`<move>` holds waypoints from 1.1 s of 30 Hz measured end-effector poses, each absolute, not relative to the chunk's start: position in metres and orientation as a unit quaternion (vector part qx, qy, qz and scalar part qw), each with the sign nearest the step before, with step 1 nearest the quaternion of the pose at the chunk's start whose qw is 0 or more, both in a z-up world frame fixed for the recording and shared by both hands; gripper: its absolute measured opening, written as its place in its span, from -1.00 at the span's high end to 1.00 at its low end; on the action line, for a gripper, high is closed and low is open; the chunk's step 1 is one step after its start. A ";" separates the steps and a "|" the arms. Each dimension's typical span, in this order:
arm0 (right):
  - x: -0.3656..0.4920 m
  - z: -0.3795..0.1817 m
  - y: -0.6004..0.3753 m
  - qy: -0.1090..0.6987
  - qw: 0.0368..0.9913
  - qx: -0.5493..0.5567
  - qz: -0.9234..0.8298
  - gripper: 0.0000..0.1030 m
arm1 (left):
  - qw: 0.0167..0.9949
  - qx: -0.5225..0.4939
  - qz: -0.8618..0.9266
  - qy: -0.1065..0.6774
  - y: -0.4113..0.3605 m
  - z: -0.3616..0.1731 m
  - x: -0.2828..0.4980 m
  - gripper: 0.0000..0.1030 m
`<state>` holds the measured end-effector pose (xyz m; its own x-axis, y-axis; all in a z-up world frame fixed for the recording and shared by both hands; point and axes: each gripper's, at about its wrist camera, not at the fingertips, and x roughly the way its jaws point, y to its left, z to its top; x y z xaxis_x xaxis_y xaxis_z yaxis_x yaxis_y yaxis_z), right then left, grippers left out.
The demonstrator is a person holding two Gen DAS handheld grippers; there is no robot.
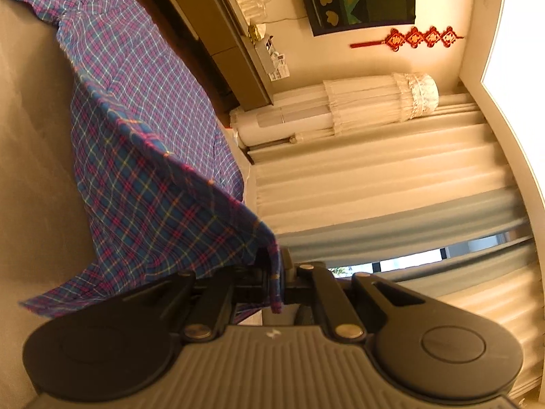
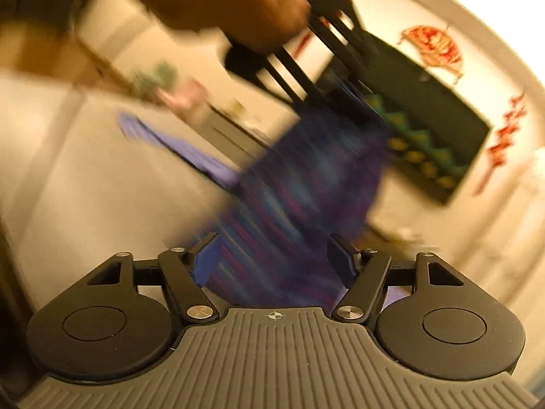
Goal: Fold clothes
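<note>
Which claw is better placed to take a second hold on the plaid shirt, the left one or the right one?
The right claw: it stands open with the plaid shirt between its fingers, not yet pinched. The left claw is already shut on the shirt's edge.

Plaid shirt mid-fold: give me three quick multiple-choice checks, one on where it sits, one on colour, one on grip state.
1. Where does the bulk of the plaid shirt lie?
A. on a tan cushioned surface
B. on the floor
C. on a hanger

2. What colour is the hanging knot ornament on the wall?
A. blue
B. red
C. white

3. How does the left gripper stand?
A. wide open, empty
B. shut on the shirt's edge
C. out of view

Answers: 1 A, the fabric spreads over the tan surface. 2 B, red with gold centres. 3 B, cloth is pinched between closed fingers.
</note>
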<state>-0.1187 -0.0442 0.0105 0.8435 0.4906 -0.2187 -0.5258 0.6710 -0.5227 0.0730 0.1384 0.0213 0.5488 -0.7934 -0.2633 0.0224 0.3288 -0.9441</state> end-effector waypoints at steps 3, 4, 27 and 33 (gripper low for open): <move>-0.119 0.017 -0.018 0.000 0.933 -0.249 0.261 -0.52 | 0.727 -0.495 -0.283 0.384 0.137 0.026 0.069 0.90; -0.118 0.019 -0.014 -0.006 0.938 -0.235 0.253 -0.53 | 0.729 -0.491 -0.283 0.385 0.137 0.028 0.068 0.90; -0.118 -0.017 -0.124 0.078 0.890 -0.360 0.270 0.67 | 0.710 -0.509 -0.241 0.422 0.167 -0.054 0.018 0.90; -0.109 -0.008 -0.134 0.285 0.845 -0.028 0.452 -0.49 | 0.718 -0.501 -0.238 0.420 0.157 -0.055 0.030 0.94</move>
